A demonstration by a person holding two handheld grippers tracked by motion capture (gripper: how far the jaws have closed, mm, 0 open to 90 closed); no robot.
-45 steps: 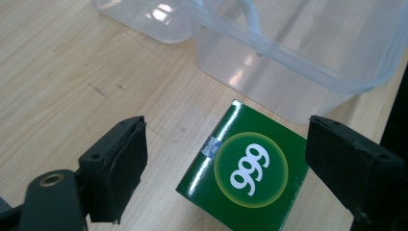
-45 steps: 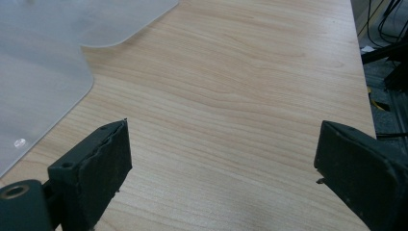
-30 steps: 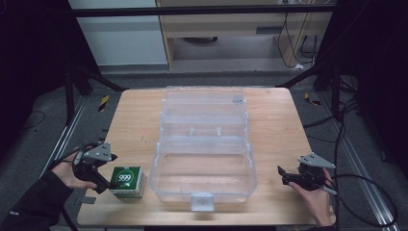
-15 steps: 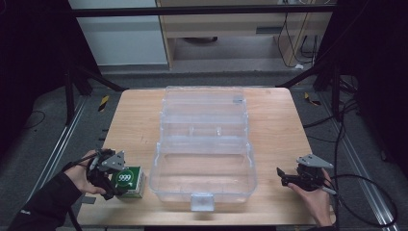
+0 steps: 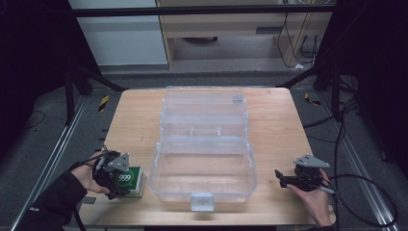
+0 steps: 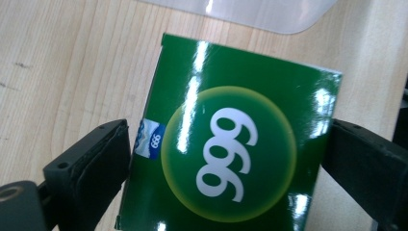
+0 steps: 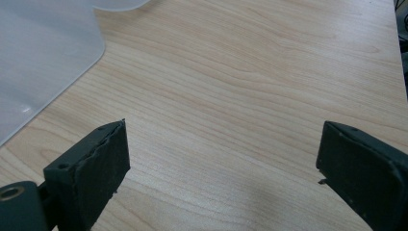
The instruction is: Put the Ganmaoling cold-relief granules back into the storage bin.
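Observation:
A green box [image 5: 132, 181] marked "999" lies on the wooden table at the front left, just left of the clear plastic case [image 5: 202, 168]. My left gripper [image 5: 121, 183] has come down over it. In the left gripper view the green box [image 6: 231, 144] sits between the two black jaws of my left gripper [image 6: 231, 159], and the pads touch its two sides. These jaws have just been closing a little onto it. My right gripper [image 5: 285, 180] rests at the front right, jaws pointing toward the case. In its own view my right gripper [image 7: 223, 163] stands open over bare wood.
The open clear case takes up the table's middle, its lid [image 5: 204, 98] folded back toward the far edge. A corner of the case [image 7: 38, 57] lies left of my right gripper. Cables [image 5: 365, 192] trail off the right side. Dark frame legs [image 5: 72, 91] flank the table.
My left hand has moved right and down, from beside the green box to over it, so the jaws now straddle the box. The right gripper has stayed in place.

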